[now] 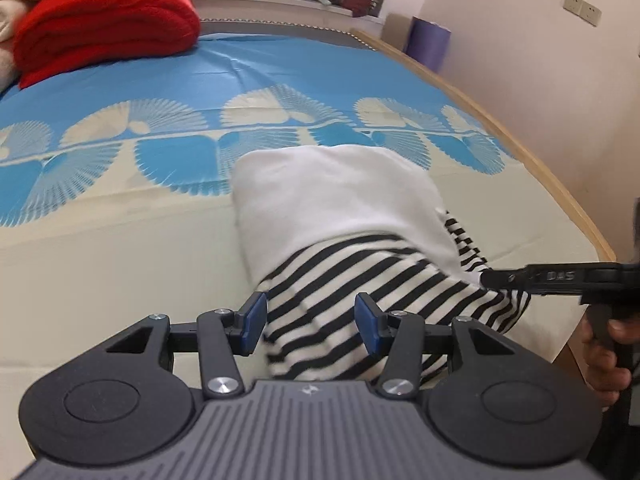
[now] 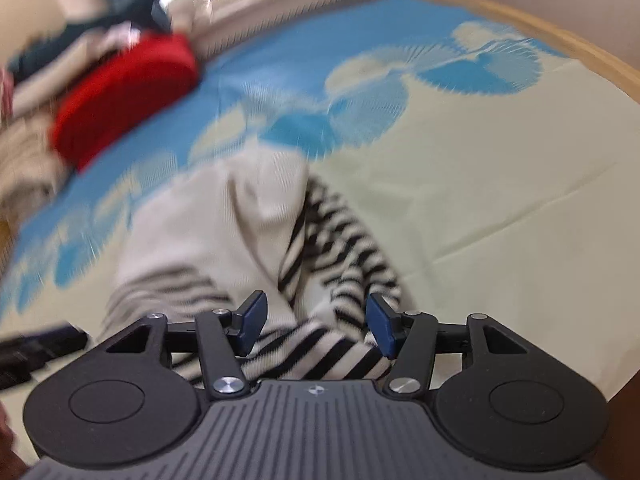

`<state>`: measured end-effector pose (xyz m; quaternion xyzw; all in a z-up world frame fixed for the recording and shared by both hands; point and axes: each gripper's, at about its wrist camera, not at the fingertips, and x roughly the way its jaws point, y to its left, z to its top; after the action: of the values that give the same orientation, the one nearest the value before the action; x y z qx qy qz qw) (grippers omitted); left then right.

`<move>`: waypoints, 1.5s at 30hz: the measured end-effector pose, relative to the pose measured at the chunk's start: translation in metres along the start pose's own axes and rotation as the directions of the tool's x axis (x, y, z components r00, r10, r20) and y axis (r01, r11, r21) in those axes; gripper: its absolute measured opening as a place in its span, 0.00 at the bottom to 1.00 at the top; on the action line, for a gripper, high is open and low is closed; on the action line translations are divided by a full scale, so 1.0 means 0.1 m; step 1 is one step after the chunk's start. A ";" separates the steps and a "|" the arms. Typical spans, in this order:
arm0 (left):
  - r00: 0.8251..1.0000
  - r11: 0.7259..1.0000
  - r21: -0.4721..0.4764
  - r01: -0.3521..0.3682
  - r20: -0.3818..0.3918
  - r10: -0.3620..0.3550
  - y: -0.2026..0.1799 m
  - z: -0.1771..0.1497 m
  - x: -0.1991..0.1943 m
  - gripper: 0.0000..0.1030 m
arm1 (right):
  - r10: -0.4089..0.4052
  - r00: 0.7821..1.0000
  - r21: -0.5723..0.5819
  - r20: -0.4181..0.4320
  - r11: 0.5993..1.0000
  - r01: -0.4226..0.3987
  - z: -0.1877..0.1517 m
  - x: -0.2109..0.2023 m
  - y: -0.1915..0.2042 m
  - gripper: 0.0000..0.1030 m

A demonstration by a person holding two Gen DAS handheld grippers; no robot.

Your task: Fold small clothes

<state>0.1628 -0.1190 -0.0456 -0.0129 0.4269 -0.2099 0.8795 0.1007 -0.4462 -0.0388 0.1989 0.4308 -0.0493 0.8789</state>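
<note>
A small garment, white in its upper part (image 1: 332,200) and black-and-white striped below (image 1: 360,280), lies crumpled on the bed. My left gripper (image 1: 313,322) hovers at its striped near end, jaws open, with striped cloth lying between the blue pads, which do not press it. The right gripper's black finger (image 1: 520,278) reaches in from the right onto the garment's striped right edge. In the blurred right wrist view, my right gripper (image 2: 318,326) is open over a striped fold (image 2: 320,344), with the white part (image 2: 192,224) beyond it.
The bed sheet (image 1: 120,248) is cream with a blue fan pattern further back. A folded red blanket (image 1: 108,20) and pale bedding sit at the far left. The wooden bed edge (image 1: 532,160) runs along the right by the wall. A person's hand (image 1: 600,352) holds the right gripper.
</note>
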 end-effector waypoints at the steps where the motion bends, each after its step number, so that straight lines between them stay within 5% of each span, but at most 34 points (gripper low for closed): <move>1: 1.000 1.000 -0.006 0.000 -0.003 0.000 0.02 -0.03 0.00 0.52 | -0.010 0.999 -0.005 -0.037 1.000 0.009 -0.01 0.08 0.02 0.56; 4: 1.000 1.000 -0.015 -0.002 -0.014 0.001 0.04 -0.11 -0.06 0.52 | -0.052 0.992 -0.009 -0.115 0.999 0.051 -0.06 0.24 0.02 0.51; 5: 1.000 1.000 -0.019 -0.003 -0.017 0.003 0.04 -0.12 -0.07 0.52 | -0.045 0.991 -0.011 -0.125 0.999 0.044 -0.07 0.25 0.02 0.43; 7: 1.000 1.000 -0.027 -0.001 -0.016 0.000 0.04 -0.13 -0.06 0.52 | -0.002 0.995 -0.019 -0.104 1.000 0.000 -0.10 0.19 0.05 0.09; 8: 1.000 1.000 -0.028 0.002 -0.014 -0.003 0.01 -0.15 -0.10 0.52 | 0.007 0.997 -0.027 -0.075 1.000 -0.009 -0.11 0.12 0.06 0.04; 10: 1.000 1.000 -0.023 0.013 -0.007 -0.014 -0.03 -0.14 -0.08 0.53 | 0.051 0.998 -0.018 0.046 0.999 -0.050 -0.11 -0.17 0.03 0.04; 12: 1.000 1.000 -0.013 0.027 -0.003 -0.027 -0.08 -0.12 -0.07 0.56 | 0.127 0.972 0.008 0.200 0.991 -0.131 -0.12 -0.52 -0.08 0.03; 15: 0.999 0.999 0.001 0.041 -0.007 -0.041 -0.19 -0.10 0.01 0.62 | 0.091 0.962 0.054 0.256 0.993 -0.109 -0.16 -0.75 -0.25 0.02; 19: 0.992 0.998 0.024 0.053 -0.120 -0.049 -0.33 -0.17 0.35 0.67 | -0.033 0.997 0.206 0.063 0.978 0.020 -0.19 -0.48 -0.57 0.02; 21: 0.989 0.999 0.040 0.019 -0.148 -0.013 -0.35 -0.26 0.50 0.75 | -0.068 0.994 0.264 -0.085 0.960 0.088 -0.22 -0.21 -0.70 0.02; 24: 0.989 0.999 0.019 0.035 -0.144 -0.032 -0.28 -0.28 0.54 0.78 | -0.072 0.988 0.266 -0.138 0.958 0.107 -0.22 -0.07 -0.69 0.03; 27: 0.988 0.998 0.001 0.056 -0.142 -0.056 -0.17 -0.22 0.48 0.78 | -0.088 0.995 0.232 -0.047 0.968 0.096 -0.16 -0.12 -0.58 0.14; 30: 0.991 0.998 0.016 0.065 -0.118 -0.063 -0.09 -0.12 0.39 0.77 | -0.080 0.994 0.216 0.080 0.974 0.061 -0.06 -0.20 -0.50 0.54; 31: 0.992 0.998 0.017 0.068 -0.108 -0.065 -0.06 -0.07 0.38 0.77 | -0.065 0.991 0.220 0.115 0.975 0.038 -0.01 -0.20 -0.48 0.57; 38: 0.993 0.982 -0.158 0.104 -0.039 -0.112 0.30 0.42 0.56 0.82 | 0.048 0.988 0.255 0.144 0.963 -0.084 0.40 0.32 -0.45 0.56; 42: 0.976 0.931 -0.327 0.164 -0.086 -0.202 0.56 0.59 1.00 0.83 | 0.020 1.000 0.199 -0.007 0.980 -0.019 0.39 0.67 -0.36 0.53; 44: 0.960 0.892 -0.405 0.200 -0.101 -0.262 0.67 0.60 1.24 0.89 | -0.075 0.996 0.133 -0.048 0.988 0.081 0.35 0.76 -0.31 0.38; 45: 0.953 0.873 -0.438 0.213 -0.104 -0.285 0.71 0.59 1.35 0.91 | -0.108 0.993 0.138 -0.058 0.984 0.115 0.36 0.78 -0.34 0.18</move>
<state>0.3068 -0.1145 -0.1231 -0.2401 0.5281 -0.2249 0.7829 0.1669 -0.4851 -0.0897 0.2375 0.4586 -0.1236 0.8473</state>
